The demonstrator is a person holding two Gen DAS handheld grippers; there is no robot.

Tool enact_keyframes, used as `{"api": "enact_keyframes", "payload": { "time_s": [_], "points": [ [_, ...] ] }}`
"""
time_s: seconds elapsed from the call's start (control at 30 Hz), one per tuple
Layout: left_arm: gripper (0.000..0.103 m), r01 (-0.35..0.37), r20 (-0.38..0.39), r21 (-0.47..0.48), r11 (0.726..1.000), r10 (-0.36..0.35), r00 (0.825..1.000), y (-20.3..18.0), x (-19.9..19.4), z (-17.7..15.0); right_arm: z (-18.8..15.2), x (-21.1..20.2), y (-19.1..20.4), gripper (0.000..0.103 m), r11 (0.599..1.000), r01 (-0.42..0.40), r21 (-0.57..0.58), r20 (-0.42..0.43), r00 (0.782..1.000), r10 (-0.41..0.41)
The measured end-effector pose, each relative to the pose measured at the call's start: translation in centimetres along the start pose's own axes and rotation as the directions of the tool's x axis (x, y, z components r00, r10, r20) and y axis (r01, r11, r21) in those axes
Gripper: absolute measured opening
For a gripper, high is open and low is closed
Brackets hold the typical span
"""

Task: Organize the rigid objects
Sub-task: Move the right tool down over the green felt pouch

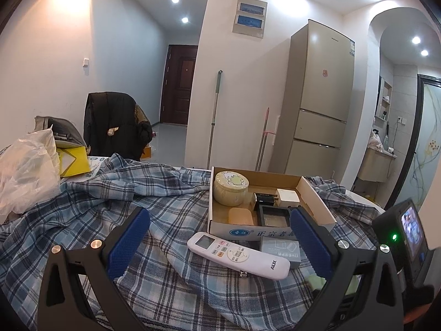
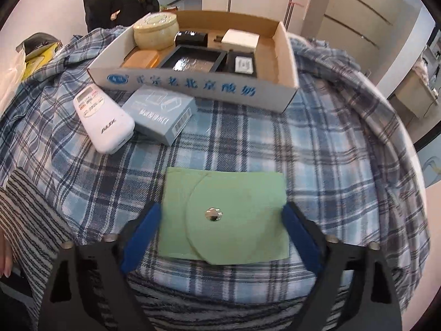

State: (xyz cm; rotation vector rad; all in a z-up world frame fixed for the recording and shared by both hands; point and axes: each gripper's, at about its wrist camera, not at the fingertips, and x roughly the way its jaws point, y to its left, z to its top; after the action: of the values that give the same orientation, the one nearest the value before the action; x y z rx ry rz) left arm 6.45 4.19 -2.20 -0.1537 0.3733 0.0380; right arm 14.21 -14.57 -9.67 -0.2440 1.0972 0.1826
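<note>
Straddling the green case (image 2: pixel 226 215), right gripper (image 2: pixel 222 237) spread, contact unclear; left gripper (image 1: pixel 220 245) wide, empty.

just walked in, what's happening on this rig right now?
A person with a gripper in each hand is sorting small rigid items into a cardboard box on a plaid cloth. The right gripper straddles a flat green case, jaws wide, pads not clearly pressing it. The left gripper is open, empty, facing a white remote and a grey carton, both outside the box. A round tin and other small items are already inside.
</note>
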Motion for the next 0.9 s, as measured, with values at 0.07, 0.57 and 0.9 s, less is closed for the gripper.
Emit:
{"api": "enact_keyframes", "payload": {
  "time_s": [0.07, 0.57, 0.9],
  "points": [
    [0.103, 0.0, -0.003, 0.005, 1.0, 0.0, 1.0, -0.1, 0.1, -0.1, 0.3, 0.0, -0.5, 0.08, 1.0, -0.002, 0.003, -0.013, 1.0, 0.002],
    [0.103, -0.001, -0.008, 0.001, 1.0, 0.001, 1.0, -0.1, 0.3, -0.2, -0.4, 0.8, -1.5, 0.094, 0.999, 0.043, 0.033, -0.02, 0.999, -0.042],
    [0.103, -0.001, -0.009, 0.0, 1.0, 0.001, 1.0, -0.1, 0.3, -0.1, 0.0, -0.2, -1.9, 0.061, 0.998, 0.044, 0.033, 0.001, 0.999, -0.044]
  ]
}}
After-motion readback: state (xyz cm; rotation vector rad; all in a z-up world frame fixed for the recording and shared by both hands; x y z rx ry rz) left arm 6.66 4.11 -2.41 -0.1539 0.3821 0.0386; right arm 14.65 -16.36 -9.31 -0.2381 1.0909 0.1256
